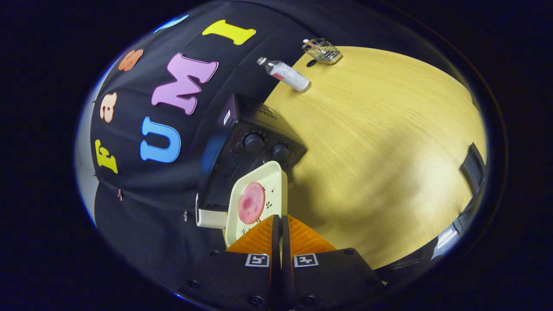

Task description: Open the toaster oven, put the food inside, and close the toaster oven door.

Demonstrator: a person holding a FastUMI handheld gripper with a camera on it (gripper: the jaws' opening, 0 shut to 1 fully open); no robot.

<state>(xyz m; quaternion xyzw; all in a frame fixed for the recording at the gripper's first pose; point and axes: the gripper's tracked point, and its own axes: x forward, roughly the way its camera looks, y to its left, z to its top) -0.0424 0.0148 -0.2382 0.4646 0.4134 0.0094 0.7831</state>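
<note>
The wooden table [389, 142] spreads wide beyond the tongs, and on it stands the black toaster oven [248, 151], a boxy thing whose long axis runs from its two round knobs [254, 141] down toward its pale door handle [210, 218]; its glass front faces the tongs, and the door appears shut. Just ahead of the tongs, overlapping the oven's front in the view, is a cream-coloured square tray [259, 198], tilted, with its far corner pointing toward the knobs and its near edge caught at the fingertips. On the tray lies a round pink slice of food [251, 202], flat and near the tray's middle. The tongs [281, 222] are drawn nearly together, their two fingers pinching the tray's near edge between them. Well beyond the oven, a plastic bottle [286, 74] lies on its side on the table, its cap pointing toward the booth wall, and past it sits a small wire basket [323, 51].
</note>
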